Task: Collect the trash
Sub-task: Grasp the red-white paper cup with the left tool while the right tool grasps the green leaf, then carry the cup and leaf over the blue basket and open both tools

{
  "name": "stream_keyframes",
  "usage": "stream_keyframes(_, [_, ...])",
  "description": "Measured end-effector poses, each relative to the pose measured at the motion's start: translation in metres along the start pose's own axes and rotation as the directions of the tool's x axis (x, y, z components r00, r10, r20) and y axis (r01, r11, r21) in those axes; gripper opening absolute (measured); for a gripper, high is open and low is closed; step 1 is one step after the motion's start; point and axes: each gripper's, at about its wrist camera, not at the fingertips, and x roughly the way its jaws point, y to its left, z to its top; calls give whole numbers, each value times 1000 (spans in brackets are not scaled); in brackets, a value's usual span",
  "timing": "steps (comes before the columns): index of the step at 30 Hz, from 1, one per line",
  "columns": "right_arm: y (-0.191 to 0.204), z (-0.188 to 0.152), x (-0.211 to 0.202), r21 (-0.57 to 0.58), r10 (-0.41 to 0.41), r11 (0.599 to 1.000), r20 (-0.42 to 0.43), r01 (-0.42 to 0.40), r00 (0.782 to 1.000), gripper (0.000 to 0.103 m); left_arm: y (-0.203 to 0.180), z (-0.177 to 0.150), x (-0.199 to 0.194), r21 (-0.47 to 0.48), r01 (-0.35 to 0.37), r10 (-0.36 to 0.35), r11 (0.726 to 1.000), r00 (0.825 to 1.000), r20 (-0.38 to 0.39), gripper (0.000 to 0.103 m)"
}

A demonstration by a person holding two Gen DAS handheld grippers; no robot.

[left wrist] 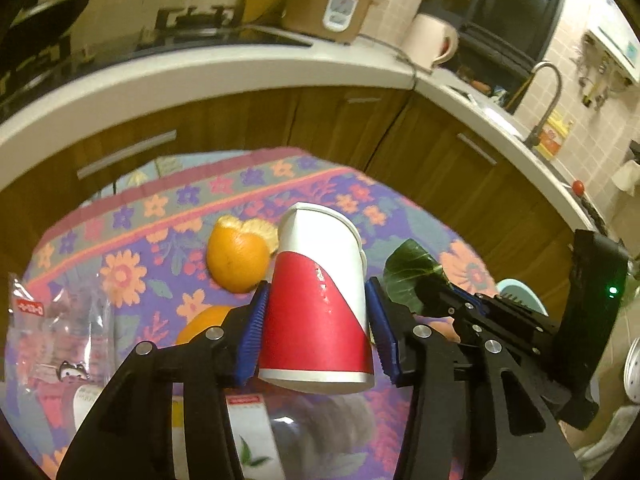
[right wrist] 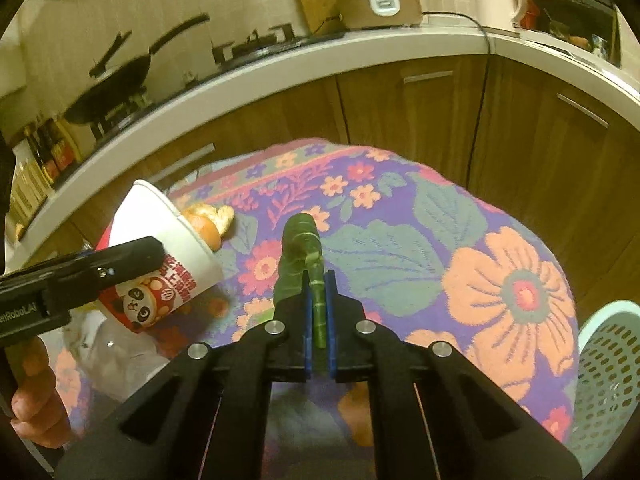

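My left gripper (left wrist: 318, 320) is shut on a red and white paper cup (left wrist: 320, 300) and holds it above the flowered tablecloth (left wrist: 132, 220). The cup also shows in the right wrist view (right wrist: 168, 256), tilted, with its open mouth pointing up and left. My right gripper (right wrist: 319, 312) is shut on a green vegetable leaf (right wrist: 302, 252) by its stalk, above the cloth. The same leaf shows in the left wrist view (left wrist: 408, 272), at the right gripper's tip. Orange peel (left wrist: 240, 252) lies on the cloth behind the cup.
A clear plastic wrapper (left wrist: 56, 332) lies at the left of the table. A light blue perforated basket (right wrist: 608, 380) stands at the table's right edge. Wooden cabinets (right wrist: 440, 120) and a white counter (left wrist: 200, 76) with a rice cooker (left wrist: 328, 4) and kettle (left wrist: 432, 40) lie behind.
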Motion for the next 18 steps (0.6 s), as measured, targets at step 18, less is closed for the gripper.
stream_keyframes(18, [-142, -66, -171, 240, -228, 952, 136, 191, 964, 3, -159, -26, -13, 217, 220, -227, 951, 974, 7, 45])
